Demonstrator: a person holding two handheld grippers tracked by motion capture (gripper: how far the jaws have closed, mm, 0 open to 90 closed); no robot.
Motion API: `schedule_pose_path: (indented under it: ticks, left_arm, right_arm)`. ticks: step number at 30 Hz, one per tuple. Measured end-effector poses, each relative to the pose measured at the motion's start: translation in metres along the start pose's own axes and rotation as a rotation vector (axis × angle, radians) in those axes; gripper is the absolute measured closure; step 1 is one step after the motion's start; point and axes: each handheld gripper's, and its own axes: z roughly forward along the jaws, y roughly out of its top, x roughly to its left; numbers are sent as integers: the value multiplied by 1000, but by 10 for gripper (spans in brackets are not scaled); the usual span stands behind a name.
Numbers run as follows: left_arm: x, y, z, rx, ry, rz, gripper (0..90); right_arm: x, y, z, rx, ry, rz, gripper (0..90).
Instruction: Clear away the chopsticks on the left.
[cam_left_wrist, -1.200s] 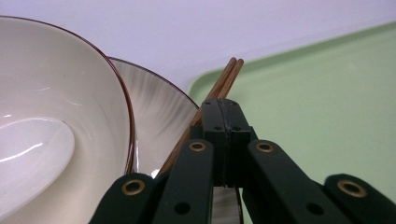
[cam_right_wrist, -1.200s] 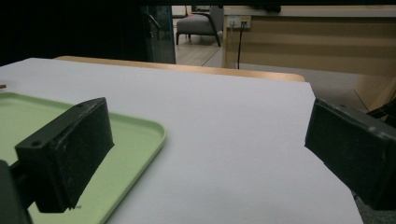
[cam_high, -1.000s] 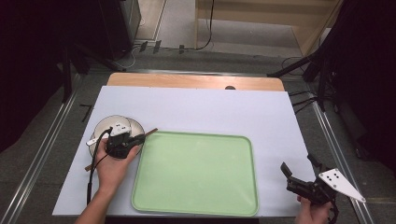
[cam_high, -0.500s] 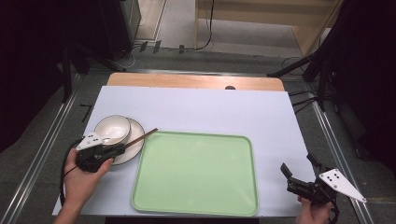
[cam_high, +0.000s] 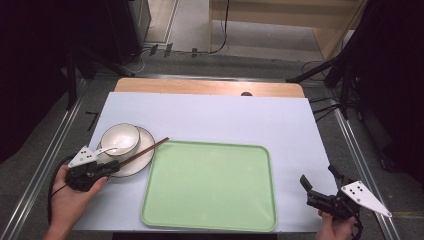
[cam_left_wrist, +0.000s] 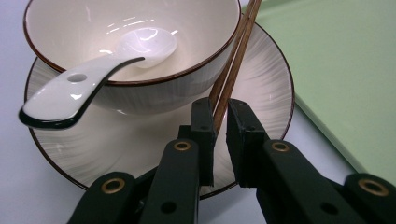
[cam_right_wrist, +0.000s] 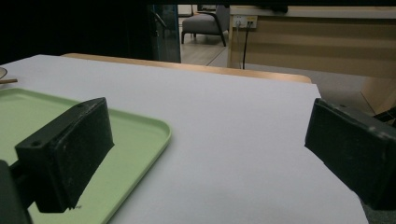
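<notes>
Pulled back off the plate (cam_high: 141, 159), left tool (cam_left_wrist: 219, 130) stands slightly parted, chopsticks (cam_left_wrist: 233, 65) between its tips.

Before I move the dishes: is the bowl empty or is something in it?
Not empty. The bowl sits upright on the plate with a white spoon in it, handle over the rim; no food visible.
</notes>
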Motion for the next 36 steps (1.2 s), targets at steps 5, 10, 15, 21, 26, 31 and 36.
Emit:
schedule_pose_path:
  ticks: [5,10,15,21,26,31,36]
  left_arm:
    - [-3,0,4,18,-6,18,796]
    - [-8,1,10,60,-17,51,794]
    - [-12,2,17,101,-17,88,785]
    - [-13,5,20,113,-43,109,848]
    - [-13,6,17,92,-54,112,851]
    - [-24,10,7,59,-68,107,851]
    - [-47,14,5,55,-95,129,851]
  right_arm:
    - [0,0,0,1,-2,3,13]
    - [-1,-1,0,1,-2,1,13]
    - [-1,-1,0,1,-3,1,13]
    - [-1,-1,0,3,-3,0,13]
    - [-2,-1,-1,1,-5,2,13]
    - [-3,-1,-1,2,-6,8,13]
    - [-3,-1,0,-3,-5,0,13]
